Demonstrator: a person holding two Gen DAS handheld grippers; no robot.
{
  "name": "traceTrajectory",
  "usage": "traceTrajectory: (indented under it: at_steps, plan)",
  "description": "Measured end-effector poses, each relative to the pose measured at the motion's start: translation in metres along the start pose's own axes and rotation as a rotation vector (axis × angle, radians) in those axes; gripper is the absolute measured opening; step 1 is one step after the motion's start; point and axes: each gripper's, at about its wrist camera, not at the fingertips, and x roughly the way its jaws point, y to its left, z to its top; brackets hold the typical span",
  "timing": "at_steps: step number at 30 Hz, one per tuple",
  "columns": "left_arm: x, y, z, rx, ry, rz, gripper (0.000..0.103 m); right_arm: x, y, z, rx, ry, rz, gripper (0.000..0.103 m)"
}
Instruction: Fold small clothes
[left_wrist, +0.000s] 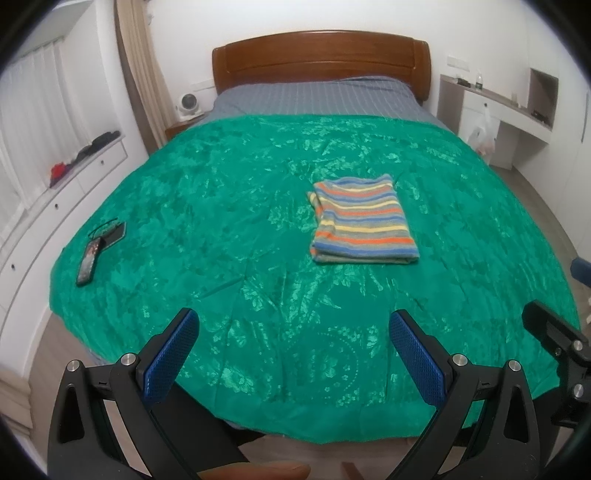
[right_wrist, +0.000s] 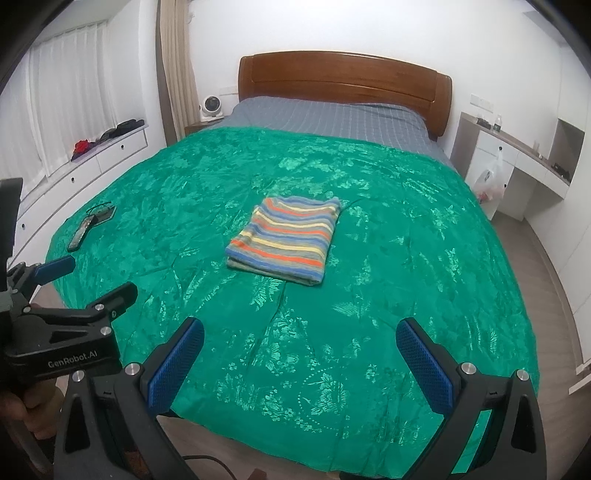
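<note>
A striped garment (left_wrist: 362, 219) in blue, orange, yellow and grey lies folded into a neat rectangle on the green bedspread (left_wrist: 221, 206), right of the middle. It also shows in the right wrist view (right_wrist: 286, 240). My left gripper (left_wrist: 293, 332) is open and empty, held over the foot of the bed, well short of the garment. My right gripper (right_wrist: 300, 341) is open and empty too, also back at the foot of the bed (right_wrist: 406, 240). The left gripper's body shows at the left of the right wrist view (right_wrist: 74, 295).
A phone (left_wrist: 88, 260) and a dark case with a cord (left_wrist: 110, 232) lie near the bed's left edge. A wooden headboard (left_wrist: 321, 55) stands at the back. White drawers (left_wrist: 55, 206) run along the left wall, a desk with a plastic bag (left_wrist: 482, 134) at right.
</note>
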Motion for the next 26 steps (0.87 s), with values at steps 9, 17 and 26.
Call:
traceTrajectory:
  at_steps: [9, 17, 26]
  plan:
    - [-0.0028, -0.0013, 0.0001, 0.007, -0.009, -0.010, 0.103, 0.0022, -0.0033, -0.0028, 0.011, 0.005, -0.014, 0.102]
    - [-0.0038, -0.0018, 0.0000, -0.001, -0.024, 0.004, 0.103, 0.0038, -0.0093, -0.0049, 0.028, 0.009, -0.020, 0.102]
    - [-0.0073, -0.0031, -0.0001, 0.008, -0.041, 0.022, 0.103, 0.0022, -0.0091, -0.0037, 0.029, 0.003, -0.014, 0.102]
